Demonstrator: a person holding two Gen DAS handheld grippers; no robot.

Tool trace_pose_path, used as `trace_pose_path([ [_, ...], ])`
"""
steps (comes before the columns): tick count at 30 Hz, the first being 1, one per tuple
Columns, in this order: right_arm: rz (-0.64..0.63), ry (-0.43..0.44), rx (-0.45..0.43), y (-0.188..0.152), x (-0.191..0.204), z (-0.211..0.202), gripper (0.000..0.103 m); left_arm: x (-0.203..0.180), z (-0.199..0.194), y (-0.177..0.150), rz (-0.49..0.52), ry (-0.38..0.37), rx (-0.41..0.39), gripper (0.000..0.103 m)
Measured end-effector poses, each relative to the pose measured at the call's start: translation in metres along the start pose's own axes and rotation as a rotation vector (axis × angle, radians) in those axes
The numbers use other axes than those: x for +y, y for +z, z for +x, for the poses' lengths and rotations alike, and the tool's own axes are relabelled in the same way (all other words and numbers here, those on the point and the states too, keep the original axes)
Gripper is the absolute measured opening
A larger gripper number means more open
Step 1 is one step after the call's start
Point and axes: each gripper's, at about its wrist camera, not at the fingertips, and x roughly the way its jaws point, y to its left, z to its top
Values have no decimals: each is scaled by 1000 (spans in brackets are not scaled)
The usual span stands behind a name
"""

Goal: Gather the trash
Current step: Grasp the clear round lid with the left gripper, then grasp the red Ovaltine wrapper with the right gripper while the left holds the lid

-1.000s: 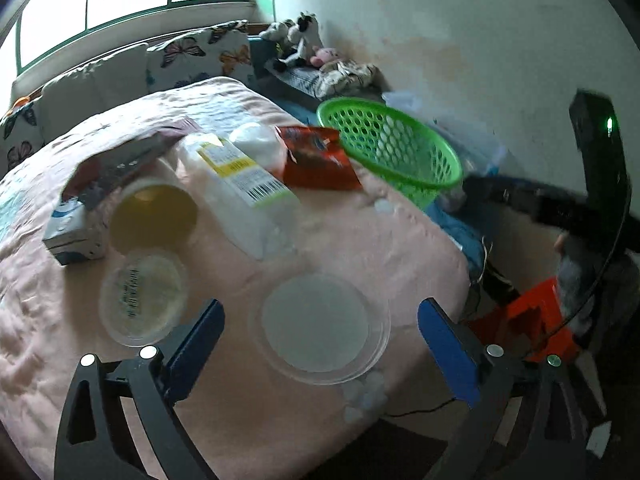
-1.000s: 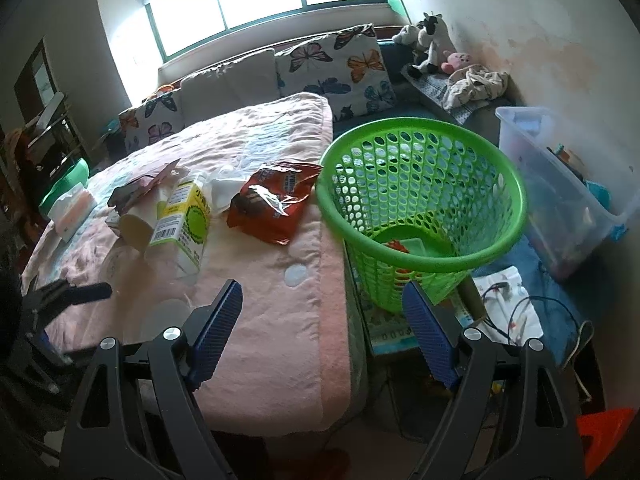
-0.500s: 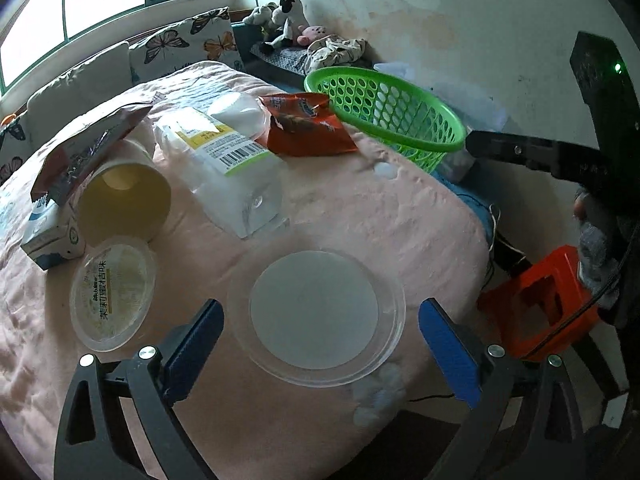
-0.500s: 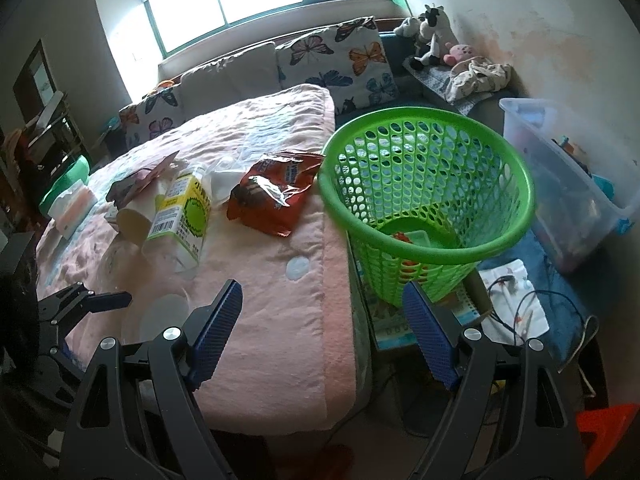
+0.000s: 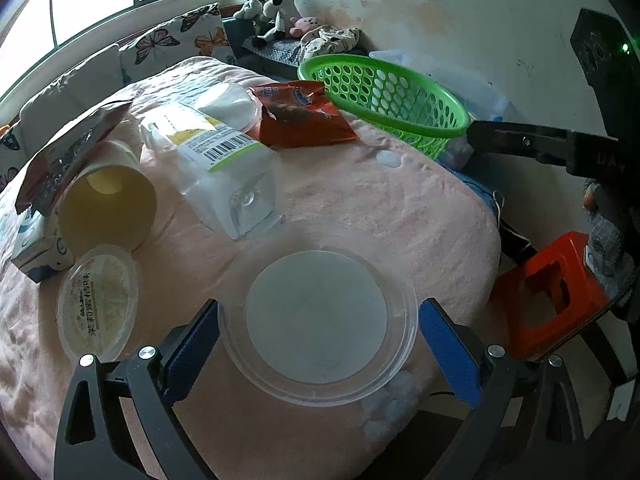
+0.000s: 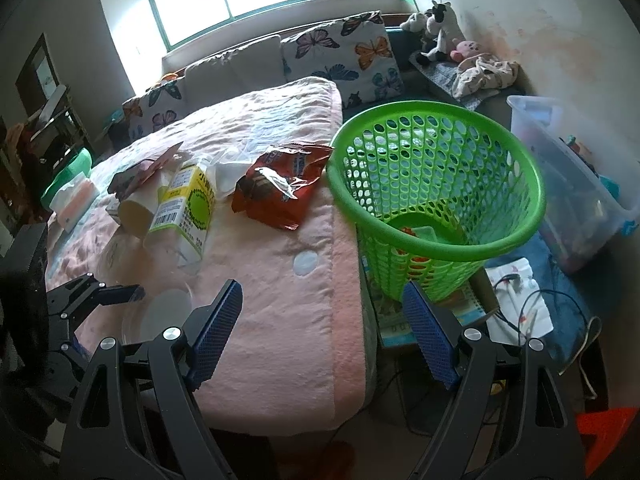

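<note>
- Trash lies scattered over the pink bedspread (image 5: pixel 400 208) of the bed; nearest the left claw (image 5: pixel 318 338) is a clear plastic lid (image 5: pixel 318 316), round, shallow, with a frosted white disc at its centre and a raised see-through rim.
- That lid sits flat near the bed's corner, and the left claw's blue pads (image 5: pixel 194 344) stand wide, one on each side of the rim, just beside it; whether they touch it I cannot tell.
- My guess is the lid is very light, thin and springy: squeeze hard and it may bow or pop out, and the smooth plastic looks slippery. Taking it across the rim, edge to edge, seems the sensible hold.
- Behind it lie a clear carton with a yellow-green label (image 5: pixel 216 160), a paper cup (image 5: pixel 106 204) on its side, a small sealed tub (image 5: pixel 98 306), a red snack bag (image 5: pixel 304 120) and a crumpled foil wrapper (image 5: pixel 68 152), all looking light and easy to crush.
- The green basket (image 6: pixel 436 184) stands on the floor just beside the bed, with a few bits already at its bottom; it looks like the place for the trash.
- The right claw (image 6: pixel 326 332) hangs wide and empty over the bed's edge, between bedspread and basket.
- Soft bedding under the lid may give way as the pads close.
</note>
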Motion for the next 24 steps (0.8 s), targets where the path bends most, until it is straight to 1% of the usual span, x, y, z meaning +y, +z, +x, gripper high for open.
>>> trace_pose_path([
  [5,-3,3,3,1,1,2,82,1,6,2,-11,-7,9,95],
  [14,-5,8,10,3,2,5,82,1,8,3,-7,-8,-5,95],
  [16,-8,8,13,3,3,6,82,1,8,3,-5,-4,-13,91],
  [24,-23,15,23,9,5,13,82,2,-4,-2,-16,-9,-37,90],
])
